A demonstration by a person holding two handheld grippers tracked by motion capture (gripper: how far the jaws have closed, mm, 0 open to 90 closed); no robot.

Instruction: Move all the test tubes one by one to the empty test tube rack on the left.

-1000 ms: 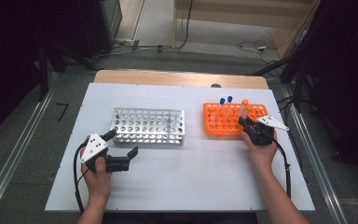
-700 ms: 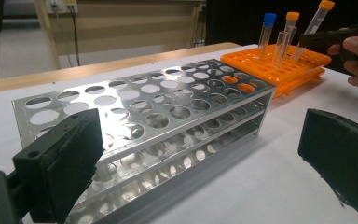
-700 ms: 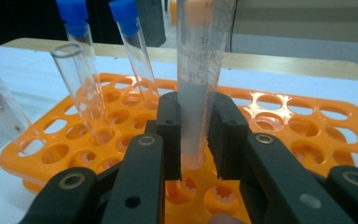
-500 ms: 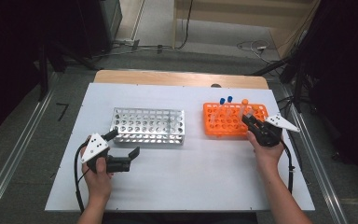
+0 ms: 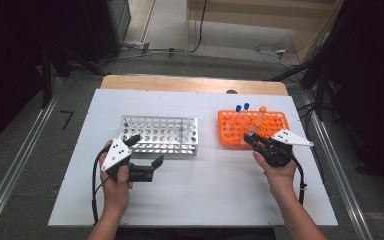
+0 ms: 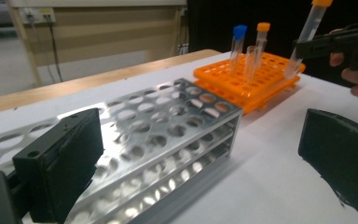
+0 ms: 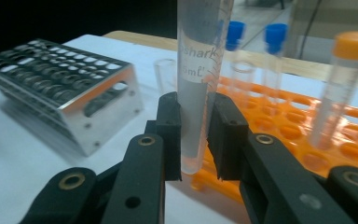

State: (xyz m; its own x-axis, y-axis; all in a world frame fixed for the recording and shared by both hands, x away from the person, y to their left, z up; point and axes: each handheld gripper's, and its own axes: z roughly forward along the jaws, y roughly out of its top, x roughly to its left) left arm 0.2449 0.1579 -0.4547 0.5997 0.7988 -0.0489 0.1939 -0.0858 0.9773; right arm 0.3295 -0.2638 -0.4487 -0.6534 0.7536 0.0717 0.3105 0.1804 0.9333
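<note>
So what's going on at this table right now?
A person works two handheld grippers. The right gripper is clamped on a clear orange-capped tube at the orange rack, which holds more capped tubes. The left gripper is open and empty, beside the empty metal rack.

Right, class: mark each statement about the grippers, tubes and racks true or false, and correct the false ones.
1. The right gripper is shut on a clear tube. True.
2. The left gripper holds a blue-capped tube. False: its jaws are open with nothing between them.
3. The metal rack is full of tubes. False: its holes are bare.
4. Capped tubes stand in the orange rack. True.
5. The orange rack lies on the person's left. False: it is on the right, by the right gripper.
</note>
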